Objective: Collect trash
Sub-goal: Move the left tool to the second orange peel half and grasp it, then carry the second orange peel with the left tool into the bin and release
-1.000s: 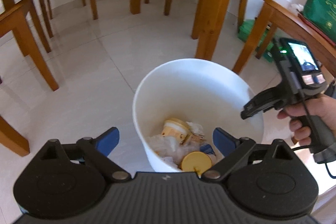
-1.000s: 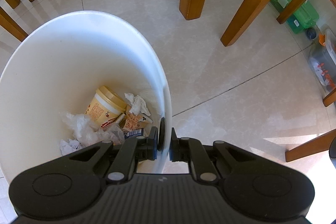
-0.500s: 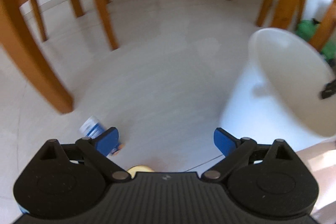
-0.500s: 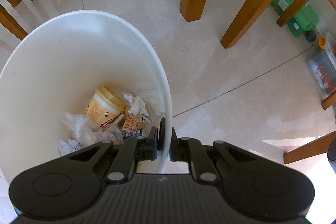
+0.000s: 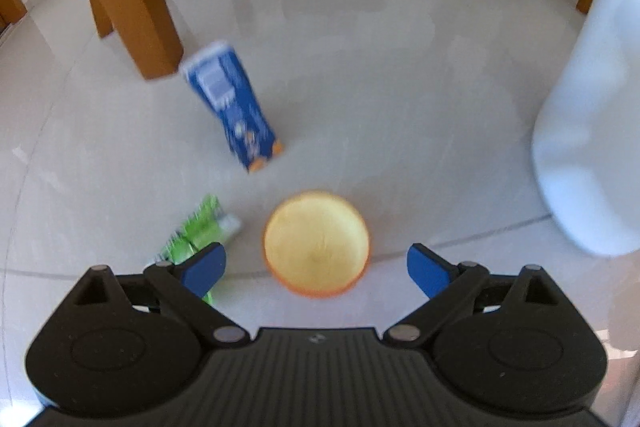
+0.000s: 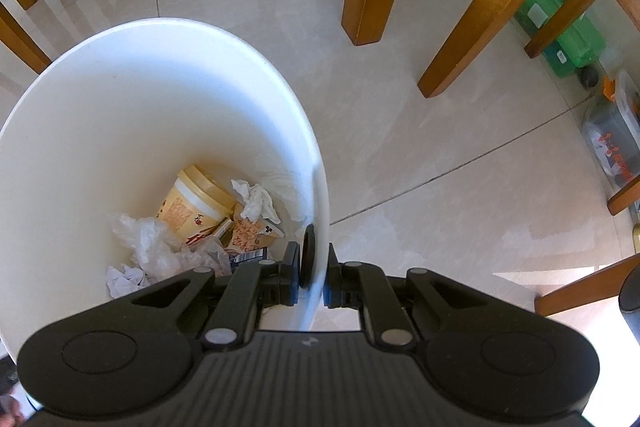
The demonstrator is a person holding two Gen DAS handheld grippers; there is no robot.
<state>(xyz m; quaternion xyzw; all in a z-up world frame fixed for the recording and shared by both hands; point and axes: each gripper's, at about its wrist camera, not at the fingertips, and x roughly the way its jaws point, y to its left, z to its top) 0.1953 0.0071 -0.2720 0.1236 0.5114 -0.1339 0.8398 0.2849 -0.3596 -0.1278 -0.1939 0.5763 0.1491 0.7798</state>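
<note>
My right gripper (image 6: 314, 275) pinches the white bin's (image 6: 120, 99) rim; cup and wrappers lie inside. My left gripper (image 5: 316, 267), spread wide and empty, has dropped from over the bin to the floor: yellow lid (image 5: 316, 243) between its fingers, blue carton (image 5: 236, 107) ahead, green wrapper (image 5: 196, 231) at left.

Motion blur is smearing the blue carton (image 5: 234, 111), its print unreadable. Beside it, the left gripper's finger (image 5: 204, 267) is hiding part of the green wrapper (image 5: 198, 233). The white bin (image 5: 592, 115) is running off frame.
</note>
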